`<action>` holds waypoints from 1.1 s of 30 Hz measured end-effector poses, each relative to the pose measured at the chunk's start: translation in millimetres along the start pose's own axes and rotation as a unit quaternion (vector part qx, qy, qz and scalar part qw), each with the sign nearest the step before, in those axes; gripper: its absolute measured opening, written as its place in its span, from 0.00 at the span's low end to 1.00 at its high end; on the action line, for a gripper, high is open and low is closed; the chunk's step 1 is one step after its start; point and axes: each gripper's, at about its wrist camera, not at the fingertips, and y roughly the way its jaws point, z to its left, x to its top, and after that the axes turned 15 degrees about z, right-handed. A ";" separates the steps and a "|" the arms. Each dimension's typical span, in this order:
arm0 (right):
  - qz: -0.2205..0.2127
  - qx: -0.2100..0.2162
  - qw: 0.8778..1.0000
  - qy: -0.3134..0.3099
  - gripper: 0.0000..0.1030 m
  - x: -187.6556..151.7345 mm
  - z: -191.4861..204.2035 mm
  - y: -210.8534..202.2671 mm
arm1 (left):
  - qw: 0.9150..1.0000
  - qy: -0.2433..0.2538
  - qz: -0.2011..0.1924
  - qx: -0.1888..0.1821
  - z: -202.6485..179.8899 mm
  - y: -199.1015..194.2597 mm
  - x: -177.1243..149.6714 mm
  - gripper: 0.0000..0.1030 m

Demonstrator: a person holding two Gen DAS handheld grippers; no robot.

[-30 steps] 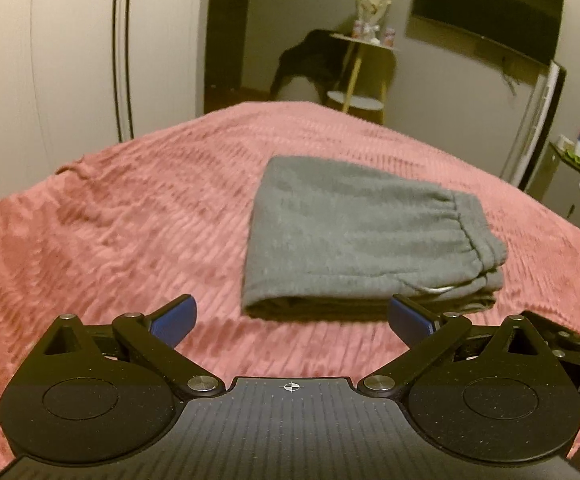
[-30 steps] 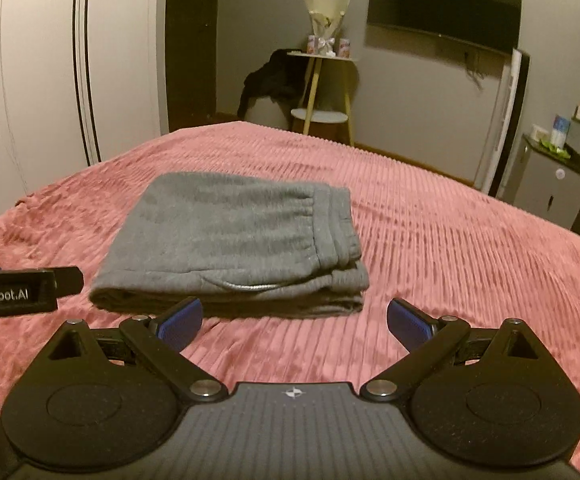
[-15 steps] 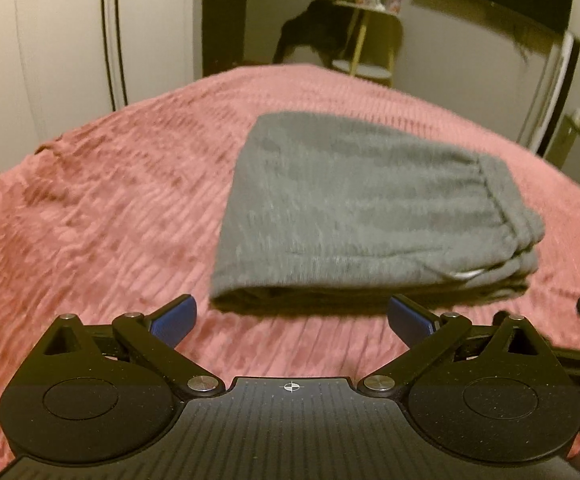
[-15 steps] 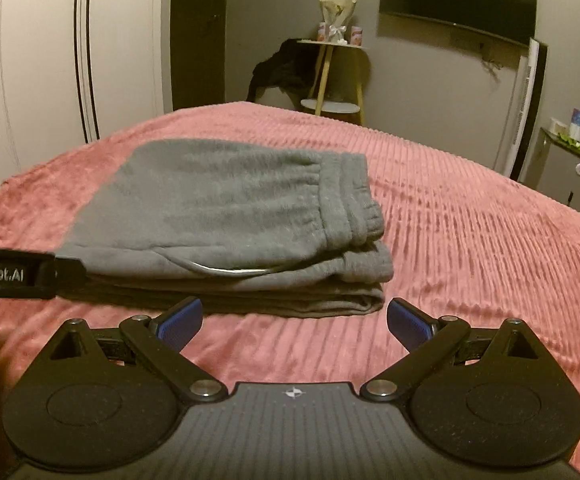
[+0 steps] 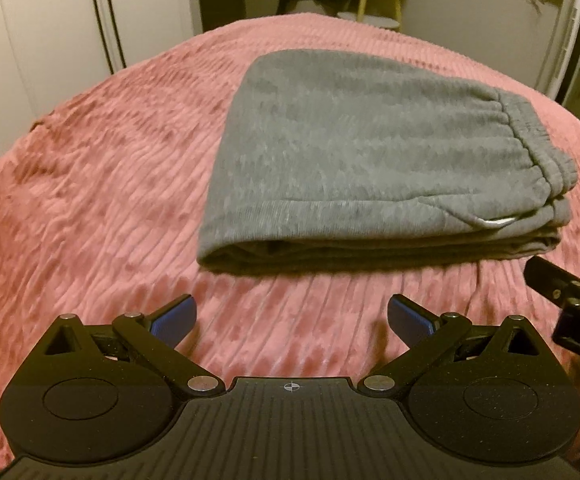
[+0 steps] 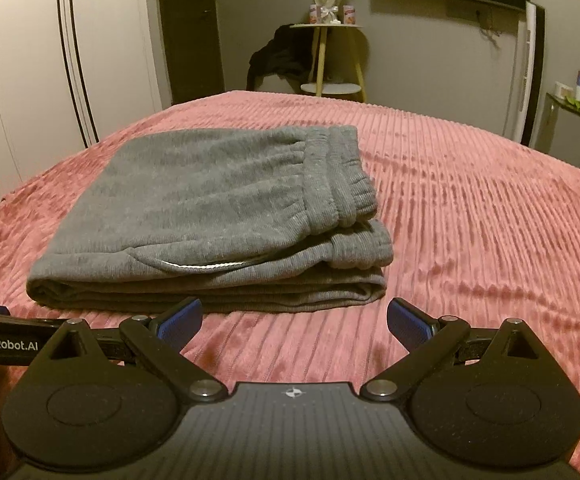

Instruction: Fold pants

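- Left gripper [image 5: 291, 314]: jaws spread wide, nothing held, low over the bedspread [image 5: 90, 184].
- Right gripper [image 6: 293, 316]: jaws likewise spread, empty, just short of the pants.
- Grey pants [image 6: 218, 208]: folded into a compact stack, lying flat on the pink ribbed bedspread directly ahead of both grippers, waistband to the right, untouched by either.

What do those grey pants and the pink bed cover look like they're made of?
The pants look like soft, matte sweatshirt knit, probably cotton fleece: fuzzy heathered surface, gathered ribbed waistband. The bed cover looks like plush ribbed fabric, perhaps velvet-like polyester: raised parallel ridges with a slight sheen. Neither fibre can be confirmed by sight.
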 end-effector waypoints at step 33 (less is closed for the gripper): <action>0.000 -0.005 1.000 0.003 0.96 -6.0 -0.3 -7.8 | 1.000 0.002 0.009 0.011 -0.2 -0.9 -1.4 1.00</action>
